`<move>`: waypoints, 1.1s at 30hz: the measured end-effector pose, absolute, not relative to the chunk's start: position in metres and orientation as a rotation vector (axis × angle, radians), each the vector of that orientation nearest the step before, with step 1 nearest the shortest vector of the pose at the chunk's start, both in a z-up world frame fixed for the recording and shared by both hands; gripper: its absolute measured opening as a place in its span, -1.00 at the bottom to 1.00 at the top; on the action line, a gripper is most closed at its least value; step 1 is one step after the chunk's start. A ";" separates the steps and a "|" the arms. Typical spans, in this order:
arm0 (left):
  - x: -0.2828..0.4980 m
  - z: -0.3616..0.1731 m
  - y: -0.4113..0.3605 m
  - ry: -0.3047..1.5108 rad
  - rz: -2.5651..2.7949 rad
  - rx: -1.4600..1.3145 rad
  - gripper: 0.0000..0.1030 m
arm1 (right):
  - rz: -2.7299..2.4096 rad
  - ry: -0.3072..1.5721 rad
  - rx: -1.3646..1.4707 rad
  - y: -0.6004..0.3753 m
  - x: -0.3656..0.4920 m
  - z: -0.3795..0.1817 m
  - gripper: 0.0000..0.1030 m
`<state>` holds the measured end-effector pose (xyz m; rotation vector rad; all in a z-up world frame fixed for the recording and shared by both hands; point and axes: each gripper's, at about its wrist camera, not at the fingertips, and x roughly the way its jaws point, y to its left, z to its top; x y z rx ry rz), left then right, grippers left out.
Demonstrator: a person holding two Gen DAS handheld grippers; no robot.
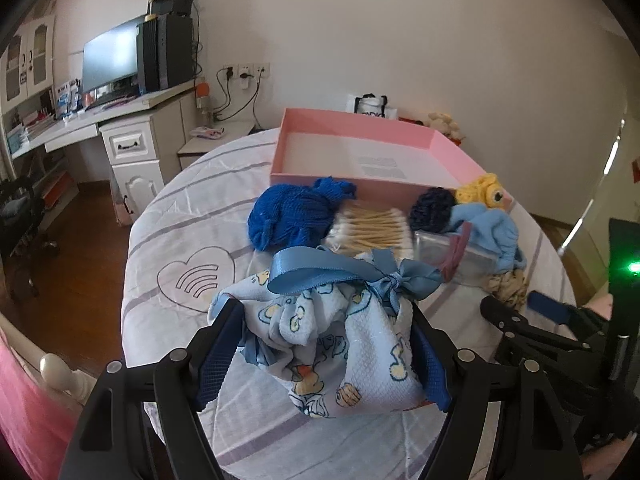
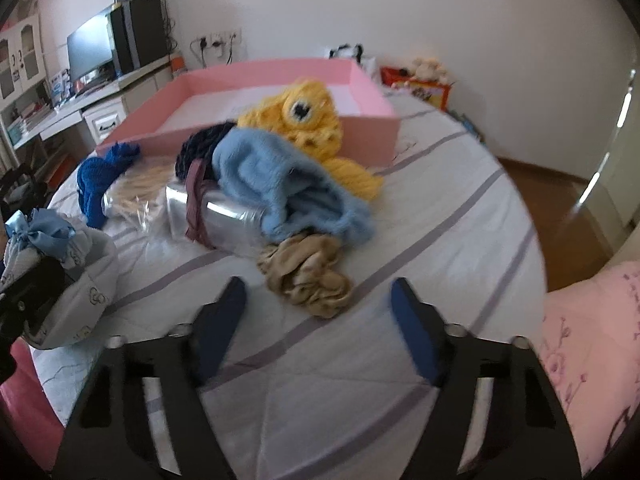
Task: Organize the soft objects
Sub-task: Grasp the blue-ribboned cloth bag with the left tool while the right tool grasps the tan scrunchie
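Observation:
My left gripper [image 1: 322, 308] is shut on a pale blue printed cloth bundle [image 1: 340, 336] tied with a blue ribbon bow [image 1: 384, 280], pads pressing on both its sides. My right gripper [image 2: 318, 282] stands open low over the bed, and a crumpled beige stocking [image 2: 308, 280] lies between its fingertips, untouched. Behind that lie a fluffy light blue hat [image 2: 280, 176], a yellow crochet toy [image 2: 304, 120], a dark navy knit [image 2: 200, 148] and a royal blue knit [image 1: 288, 216]. The open pink box [image 1: 360, 186] stands at the back.
A pack of cotton swabs [image 1: 372, 228] and a clear plastic case [image 2: 224, 216] with a maroon band lie among the soft things on the striped white quilt [image 2: 440, 216]. A desk [image 1: 120, 108] with a monitor stands left of the bed. A pink quilt [image 2: 592, 340] lies at the right.

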<state>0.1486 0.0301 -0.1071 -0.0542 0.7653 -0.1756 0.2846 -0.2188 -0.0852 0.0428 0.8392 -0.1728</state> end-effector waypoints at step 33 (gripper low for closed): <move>0.167 -0.118 0.029 0.774 -0.173 -0.066 0.45 | -0.151 0.788 0.120 -0.231 0.265 -0.070 -0.57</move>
